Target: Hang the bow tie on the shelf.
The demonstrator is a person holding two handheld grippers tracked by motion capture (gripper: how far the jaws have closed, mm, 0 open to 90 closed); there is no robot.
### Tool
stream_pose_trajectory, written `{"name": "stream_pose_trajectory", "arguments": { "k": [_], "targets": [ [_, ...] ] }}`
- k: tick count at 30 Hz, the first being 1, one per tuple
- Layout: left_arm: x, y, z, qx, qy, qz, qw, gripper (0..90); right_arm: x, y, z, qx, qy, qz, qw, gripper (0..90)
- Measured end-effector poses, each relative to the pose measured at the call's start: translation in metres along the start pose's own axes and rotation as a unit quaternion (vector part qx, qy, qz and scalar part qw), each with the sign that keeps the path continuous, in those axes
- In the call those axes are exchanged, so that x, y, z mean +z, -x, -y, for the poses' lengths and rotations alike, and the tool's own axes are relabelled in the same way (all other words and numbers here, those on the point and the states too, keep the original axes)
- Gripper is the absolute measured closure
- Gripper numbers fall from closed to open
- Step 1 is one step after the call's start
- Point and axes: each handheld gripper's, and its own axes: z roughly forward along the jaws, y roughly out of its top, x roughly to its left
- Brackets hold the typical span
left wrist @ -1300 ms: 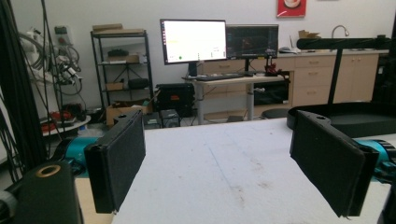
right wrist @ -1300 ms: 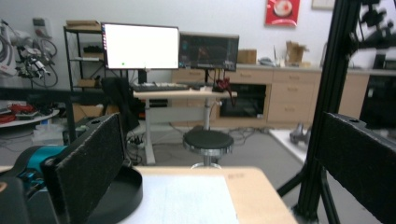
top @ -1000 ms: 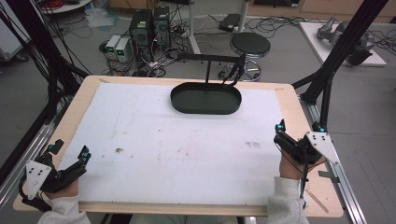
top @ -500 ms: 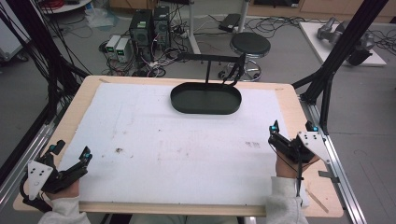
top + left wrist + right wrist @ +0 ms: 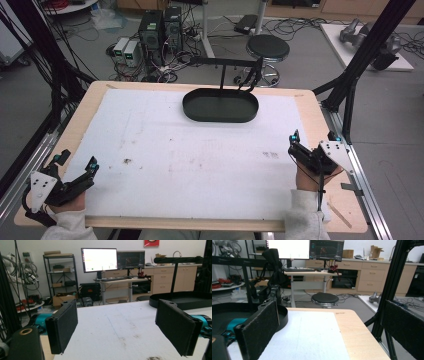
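While jaws gape, black tray (image 5: pixel 220 106) unlabelled

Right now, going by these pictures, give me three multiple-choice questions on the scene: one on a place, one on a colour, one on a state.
1. Where does the black oval tray sit on the white-topped wooden table?
A. far edge, middle
B. near left corner
C. near right corner

2. What colour is the round stool seat beyond the table?
A. red
B. black
C. white

3. How do the left gripper and right gripper stand?
A. both shut
B. both open, empty
C. both holding the tray

Answers: 1 A, the high view shows it there. 2 B, the seat is dark. 3 B, each gripper view shows jaws apart.
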Motion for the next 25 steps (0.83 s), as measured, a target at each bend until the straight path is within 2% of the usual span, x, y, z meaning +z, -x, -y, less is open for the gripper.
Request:
{"name": "stream_pose_trajectory", "arguments": {
  "k": [25],
  "targets": [
    [0.0006,-0.0024,0.0010,-0.002,-0.002,-0.005,1.0000,18.4,0.0022,-0.0011,0.0038,-0.002,-0.014,0.001,0.9999,0.8]
  ]
}}
